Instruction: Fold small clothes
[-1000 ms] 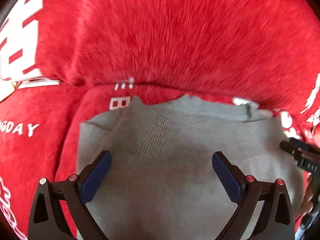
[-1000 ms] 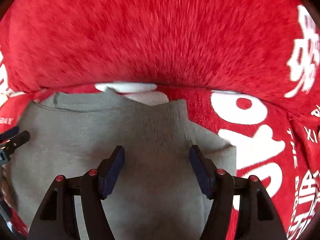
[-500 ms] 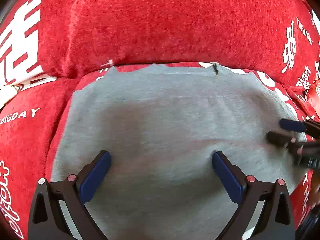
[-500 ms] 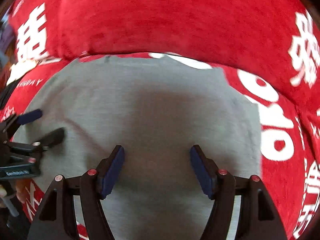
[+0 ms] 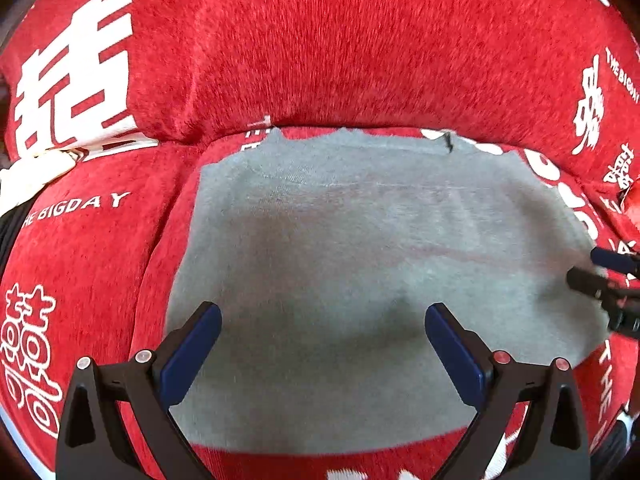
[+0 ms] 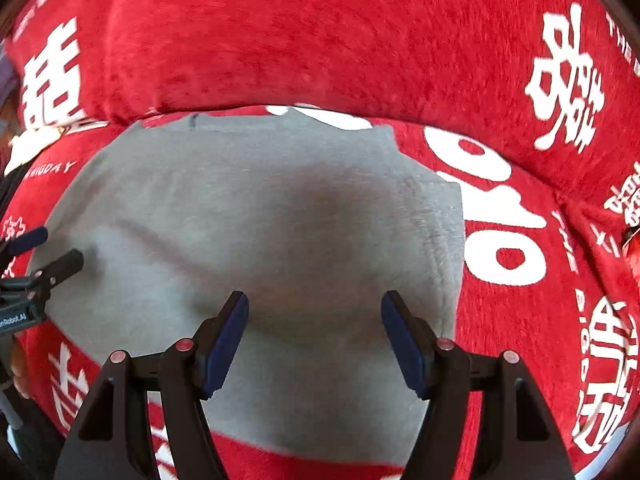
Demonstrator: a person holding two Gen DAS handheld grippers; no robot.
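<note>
A small grey knit garment (image 5: 360, 264) lies flat in a folded rectangle on the red sofa seat; it also shows in the right wrist view (image 6: 248, 216). My left gripper (image 5: 322, 340) is open and empty, hovering over the garment's near left part. My right gripper (image 6: 314, 332) is open and empty over its near right part. Each gripper shows at the edge of the other's view: the right gripper (image 5: 600, 272) at the garment's right edge, the left gripper (image 6: 48, 252) at its left edge.
The red sofa seat (image 5: 88, 264) with white lettering carries the garment. The red backrest cushion (image 5: 320, 40) rises right behind the garment's far edge. A white cloth edge (image 5: 28, 176) shows at the far left of the seat.
Both grippers have pulled back and up from the garment. A second ago its ribbed end lay near the fingers; now it lies as a flat smooth rectangle, with more of it visible.
</note>
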